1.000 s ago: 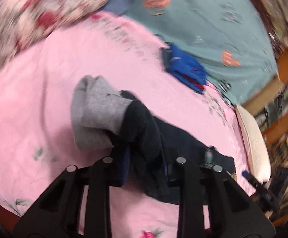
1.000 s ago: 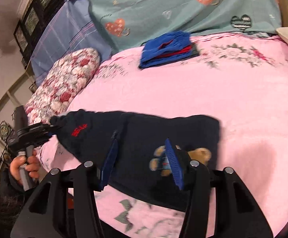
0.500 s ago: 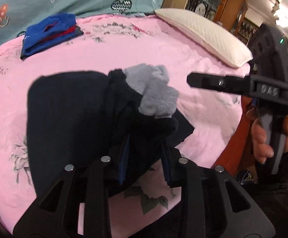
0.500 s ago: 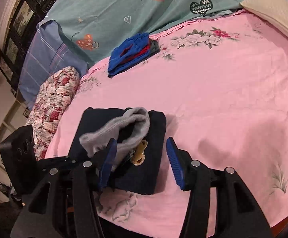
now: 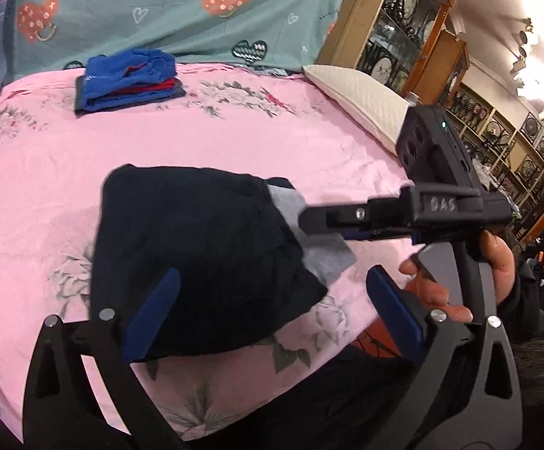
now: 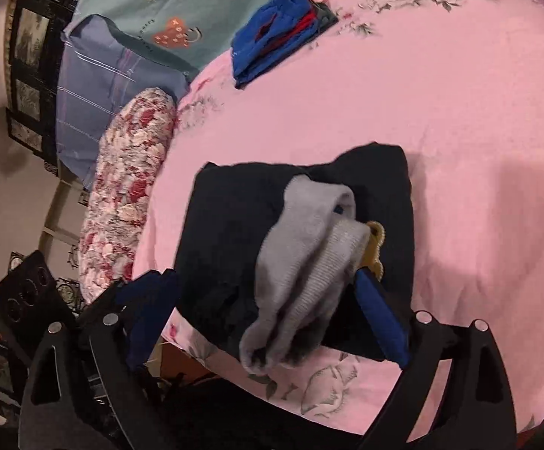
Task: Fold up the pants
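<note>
The dark navy pants (image 5: 204,251) lie folded into a compact bundle near the front edge of the pink floral bed sheet (image 5: 234,135). Their grey ribbed cuffs (image 6: 305,258) lie on top at the front, with a yellow bear patch (image 6: 375,247) beside them. My left gripper (image 5: 272,292) is open and empty, its jaws spread just in front of the bundle. My right gripper (image 6: 268,292) is open, its jaws straddling the grey cuffs without closing on them. In the left wrist view the right gripper (image 5: 309,221) points at the cuffs from the right.
A folded stack of blue and red clothes (image 5: 129,82) lies at the far side of the bed. A teal quilt (image 5: 167,11) is behind it. A white pillow (image 5: 361,101) lies at the right, a floral pillow (image 6: 122,202) at the left. Wooden display cabinets (image 5: 403,37) stand beyond.
My left gripper carried the pant legs over onto the bundle, then opened and let go. My right gripper moved in over the grey cuffs. The pants now lie folded smaller.
</note>
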{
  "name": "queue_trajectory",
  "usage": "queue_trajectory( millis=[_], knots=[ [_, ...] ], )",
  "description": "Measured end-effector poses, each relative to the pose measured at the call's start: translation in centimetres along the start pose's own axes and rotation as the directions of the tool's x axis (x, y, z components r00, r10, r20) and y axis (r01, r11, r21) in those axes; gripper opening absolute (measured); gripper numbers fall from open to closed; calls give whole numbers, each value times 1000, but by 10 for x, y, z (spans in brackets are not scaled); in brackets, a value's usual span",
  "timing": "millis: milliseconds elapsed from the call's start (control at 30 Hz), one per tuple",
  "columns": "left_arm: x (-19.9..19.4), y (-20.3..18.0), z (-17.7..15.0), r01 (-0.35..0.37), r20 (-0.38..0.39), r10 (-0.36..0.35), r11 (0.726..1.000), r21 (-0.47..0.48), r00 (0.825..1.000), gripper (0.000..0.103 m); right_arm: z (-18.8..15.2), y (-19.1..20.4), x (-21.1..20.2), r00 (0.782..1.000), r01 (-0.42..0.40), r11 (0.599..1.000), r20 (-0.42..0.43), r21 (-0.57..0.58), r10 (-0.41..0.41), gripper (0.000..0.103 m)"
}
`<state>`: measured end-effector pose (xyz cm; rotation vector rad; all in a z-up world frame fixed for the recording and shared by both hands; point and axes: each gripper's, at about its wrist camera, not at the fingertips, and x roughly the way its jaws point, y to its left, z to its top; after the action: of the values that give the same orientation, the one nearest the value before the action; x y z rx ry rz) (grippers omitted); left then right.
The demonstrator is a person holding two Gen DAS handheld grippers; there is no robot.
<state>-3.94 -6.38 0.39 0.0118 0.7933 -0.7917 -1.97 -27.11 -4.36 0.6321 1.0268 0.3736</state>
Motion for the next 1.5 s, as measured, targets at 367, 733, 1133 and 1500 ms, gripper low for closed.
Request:
queue_trajectory(
  millis=[367,733,1133,1500],
  knots=[
    [-21,67,-17,-191,8,194,972,-140,981,100,-11,20,35,995,69,987,-63,-146,-79,35],
    [-21,29,-2,-174,80,175,985,-18,981,100,9,18,-2,957,283,920,15,-271,-290,26],
    [2,14,8,-167,62,161,982,94,985,101,29,47,-42,955,247,915,238,-320,-175,40],
    [75,42,-5,-104,-128,104,995,9,986,101,52,10,36,975,221,950,58,-221,-214,31]
  ],
)
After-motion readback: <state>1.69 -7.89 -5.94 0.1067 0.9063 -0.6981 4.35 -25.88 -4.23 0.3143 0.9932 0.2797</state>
